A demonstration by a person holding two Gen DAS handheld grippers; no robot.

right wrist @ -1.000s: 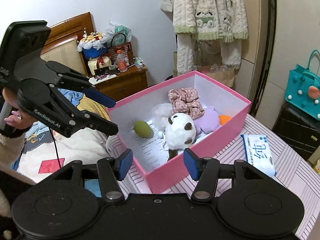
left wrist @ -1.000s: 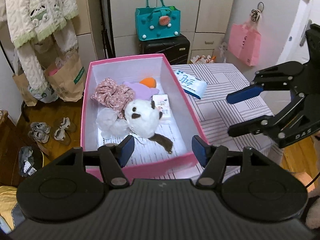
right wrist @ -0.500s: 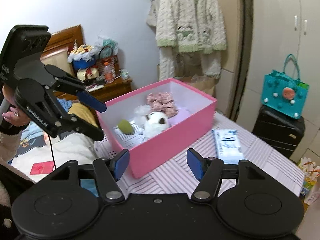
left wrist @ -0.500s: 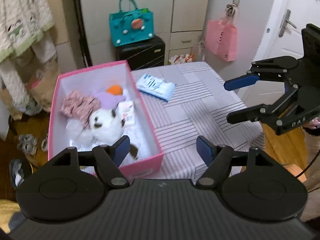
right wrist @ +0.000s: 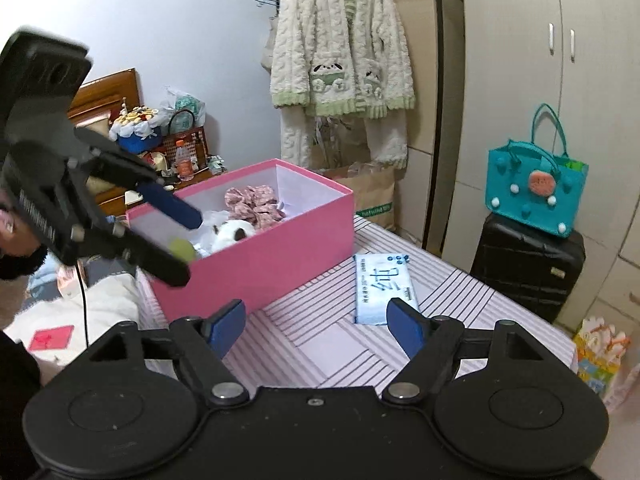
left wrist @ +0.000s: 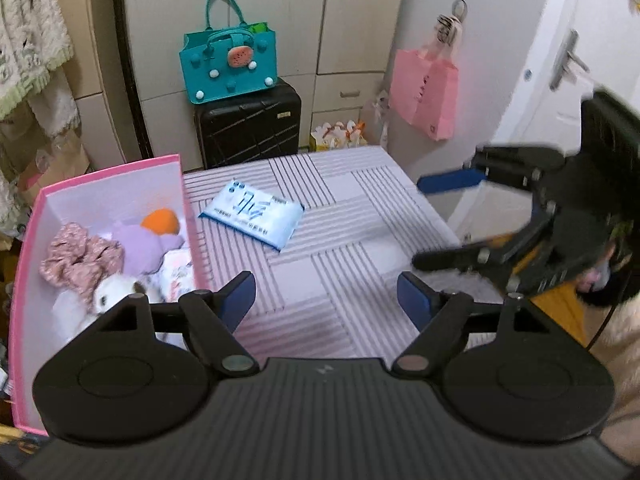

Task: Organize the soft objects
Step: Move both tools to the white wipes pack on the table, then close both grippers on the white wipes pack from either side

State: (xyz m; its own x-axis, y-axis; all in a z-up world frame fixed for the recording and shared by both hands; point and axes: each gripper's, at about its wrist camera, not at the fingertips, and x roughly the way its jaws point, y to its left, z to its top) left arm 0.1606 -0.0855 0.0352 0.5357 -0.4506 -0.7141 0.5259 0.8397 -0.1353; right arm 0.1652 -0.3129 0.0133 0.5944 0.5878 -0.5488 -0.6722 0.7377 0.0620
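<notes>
A pink box [left wrist: 100, 168] stands on the left of the striped table [left wrist: 352, 216]. In it lie a floral scrunchie [left wrist: 80, 256], a purple plush [left wrist: 140, 244] with an orange piece [left wrist: 160, 220], a white plush [left wrist: 112, 292] and a green ball [right wrist: 182, 249]. A blue-and-white tissue pack [left wrist: 252, 216] lies flat on the cloth beside the box. My left gripper [left wrist: 324, 296] hovers over the table's near part, its jaws opening with nothing between them. My right gripper [right wrist: 316, 316] is just short of the tissue pack [right wrist: 384, 288], jaws also opening and empty.
Behind the table, a teal bag [left wrist: 228, 64] sits on a black suitcase [left wrist: 248, 124]. A pink bag [left wrist: 424, 96] hangs by the door on the right. A fluffy robe [right wrist: 340, 64] hangs behind the box. The table's right edge [left wrist: 432, 208] drops off near the right gripper.
Both grippers have swung away from the box toward the striped cloth and the tissue pack. Both pairs of jaws stand wider than before.
</notes>
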